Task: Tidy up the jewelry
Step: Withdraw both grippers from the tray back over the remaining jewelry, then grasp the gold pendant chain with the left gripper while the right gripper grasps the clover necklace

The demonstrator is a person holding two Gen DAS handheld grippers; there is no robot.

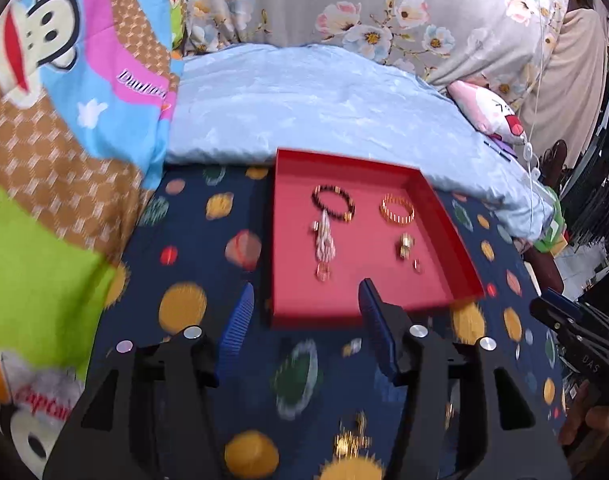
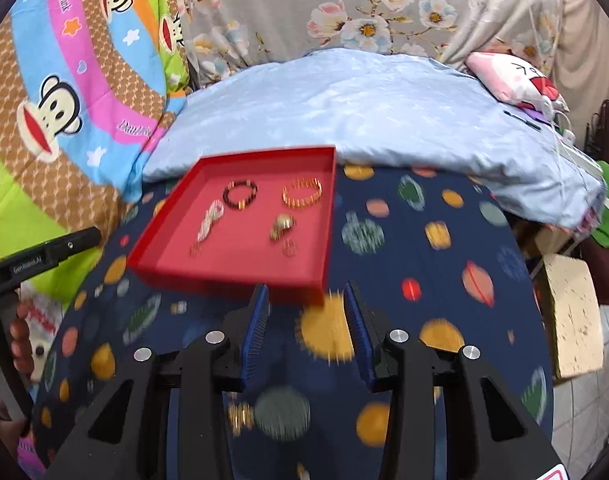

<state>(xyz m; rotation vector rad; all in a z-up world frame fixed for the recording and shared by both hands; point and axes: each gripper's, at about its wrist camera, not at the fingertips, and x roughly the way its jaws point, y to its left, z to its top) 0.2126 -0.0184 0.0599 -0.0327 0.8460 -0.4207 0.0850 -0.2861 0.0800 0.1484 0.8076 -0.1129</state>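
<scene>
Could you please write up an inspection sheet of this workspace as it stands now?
Surface: navy planet-print cloth, on a bed.
Job's things: red tray holds a dark bead bracelet, a gold bracelet, a pale chain and small gold pieces.
Clutter: a gold piece lies loose on the cloth, outside the tray.
Grippers: left gripper and right gripper both open, nothing between the fingers.
Cables: thin white cord at the right.
Surroundings: light blue quilt, cartoon monkey blanket, floral fabric, pink plush.
</scene>
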